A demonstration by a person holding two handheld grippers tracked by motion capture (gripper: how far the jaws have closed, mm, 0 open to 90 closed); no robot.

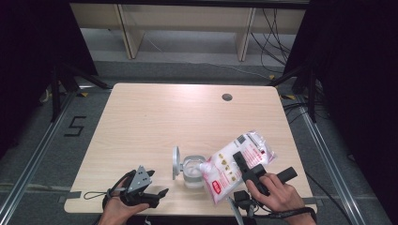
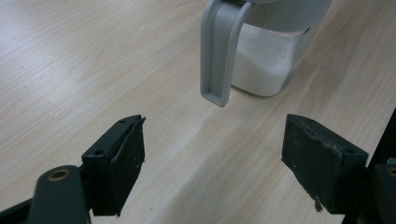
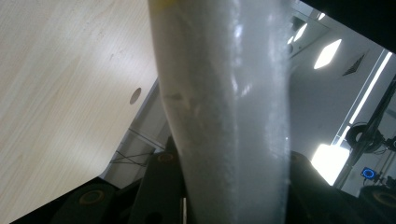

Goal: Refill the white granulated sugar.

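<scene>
The left hand (image 1: 123, 206) holds the left gripper (image 1: 158, 194) low and level, its jaws standing wide apart with nothing between them. The right hand (image 1: 277, 192) holds the right gripper (image 1: 243, 161) raised and tilted, pointing away from the person, its jaws pressed onto a bag (image 1: 237, 164) that fills the gap between them.

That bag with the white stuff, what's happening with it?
A person is pouring from the bag into a clear jar on the table. The right gripper has its fingers shut on the bag and tips it so one corner hangs over the jar's open top. The jar's grey lid is flipped open and there is white powder inside. The left gripper rests open beside the jar, holding nothing.
</scene>
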